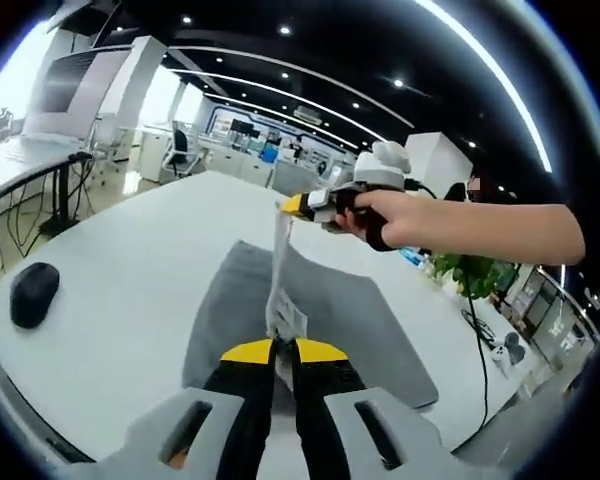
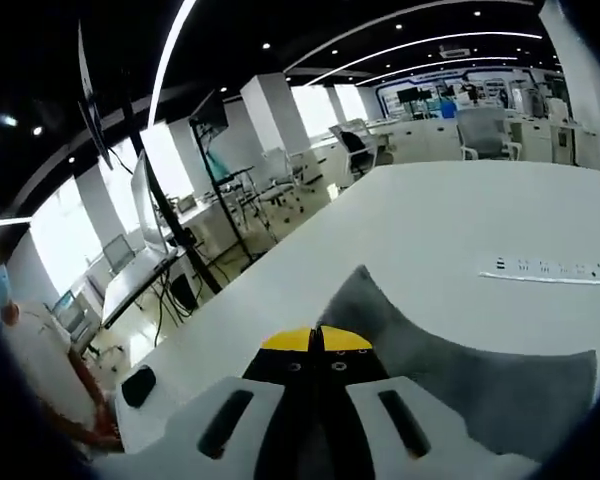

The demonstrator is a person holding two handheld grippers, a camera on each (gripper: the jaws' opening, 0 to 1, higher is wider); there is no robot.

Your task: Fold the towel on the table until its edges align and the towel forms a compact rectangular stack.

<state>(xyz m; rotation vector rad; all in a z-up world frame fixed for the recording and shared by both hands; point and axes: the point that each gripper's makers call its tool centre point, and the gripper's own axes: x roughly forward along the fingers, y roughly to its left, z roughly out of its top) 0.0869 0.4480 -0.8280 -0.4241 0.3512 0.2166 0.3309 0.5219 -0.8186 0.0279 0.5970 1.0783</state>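
The grey towel (image 1: 320, 310) lay on the white table (image 1: 130, 260), partly folded, and its long axis ran from the near left side toward the far right side in the left gripper view. One edge of it was lifted off the table and stretched as a thin upright strip between the two tools. The left gripper (image 1: 283, 348) had its yellow-tipped jaws closed on the near end of this lifted edge, where a small white label (image 1: 290, 322) hung. The right gripper (image 1: 292, 205), held by a hand (image 1: 405, 218), pinched the far upper end of the same edge, above the middle of the towel. In the right gripper view the right gripper (image 2: 316, 340) had its jaws pressed together on the cloth, and the rest of the towel (image 2: 480, 380) spread flat to the right below it. A black computer mouse (image 1: 33, 293) rested on the table, well apart to the left of the towel. A white power strip (image 2: 546, 270) lay on the far side of the table
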